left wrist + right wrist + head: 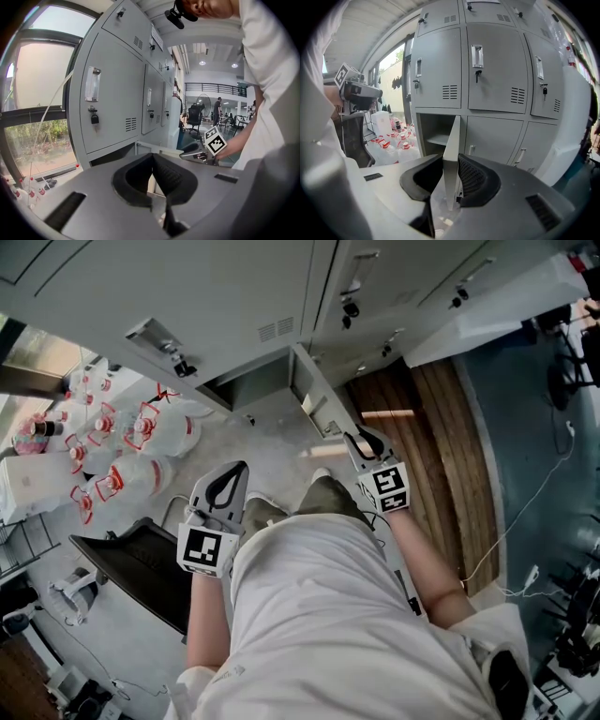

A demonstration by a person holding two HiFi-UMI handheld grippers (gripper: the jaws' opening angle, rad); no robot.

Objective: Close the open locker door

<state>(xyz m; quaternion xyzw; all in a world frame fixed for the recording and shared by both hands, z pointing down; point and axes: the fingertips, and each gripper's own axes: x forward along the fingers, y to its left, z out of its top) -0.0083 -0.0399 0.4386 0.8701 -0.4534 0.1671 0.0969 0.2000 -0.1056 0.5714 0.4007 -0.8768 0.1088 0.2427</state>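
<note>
Right gripper (450,164), seemingly tight, on locker door (452,136) edge.

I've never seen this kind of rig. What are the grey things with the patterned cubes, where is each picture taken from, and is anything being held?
There is no robot: a person holds a two-jaw tool in each hand, each bearing a marker cube. One picture comes from a camera on the person's head, looking steeply down; the other two from cameras riding on the tools, looking along their jaws. The right tool is closed on the edge of the open locker door, low in a bank of grey lockers. The left tool is shut and empty. Water jugs stand on the floor at the head view's left.
</note>
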